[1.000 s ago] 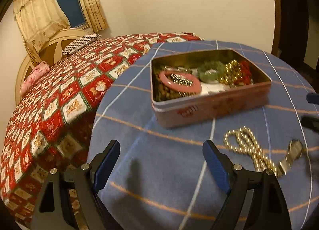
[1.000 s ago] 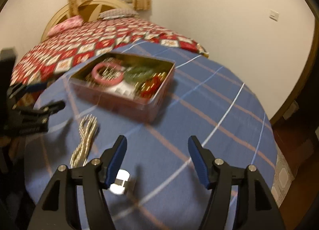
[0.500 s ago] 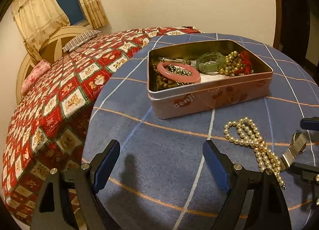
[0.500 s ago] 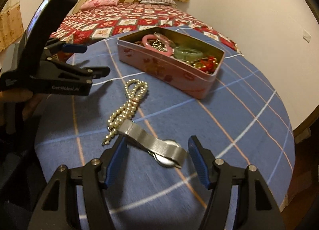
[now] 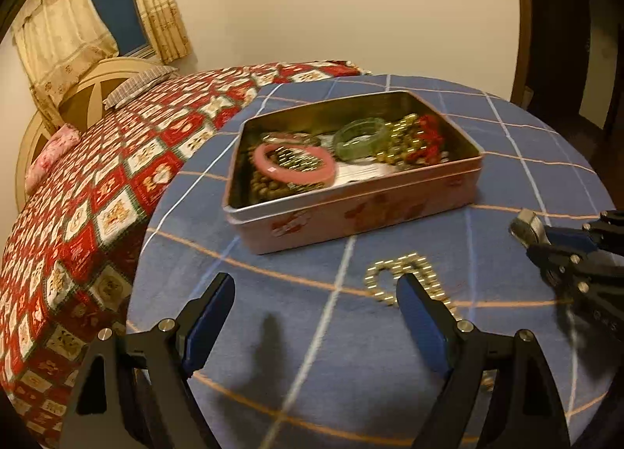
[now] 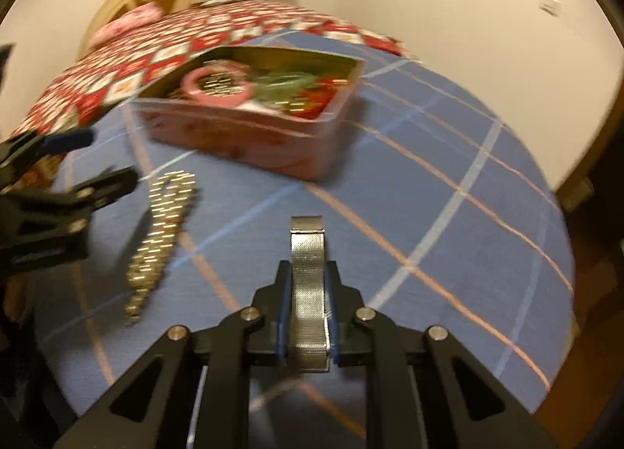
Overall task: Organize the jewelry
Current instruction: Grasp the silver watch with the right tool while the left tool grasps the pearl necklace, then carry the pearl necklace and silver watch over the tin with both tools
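An open pink tin holds a pink bangle, a green bangle and gold and red beads; it also shows in the right wrist view. A pearl necklace lies on the blue cloth in front of the tin, partly behind my left finger in the left wrist view. My right gripper is shut on a silver mesh-band watch, held above the table; it shows at the right in the left wrist view. My left gripper is open and empty, near the necklace.
The round table has a blue checked cloth. A bed with a red patterned quilt stands to the left, close against the table. A wall and a dark doorway lie behind.
My right gripper closed on the watch and lifted it off the cloth. My left gripper moved in towards the tin and necklace.
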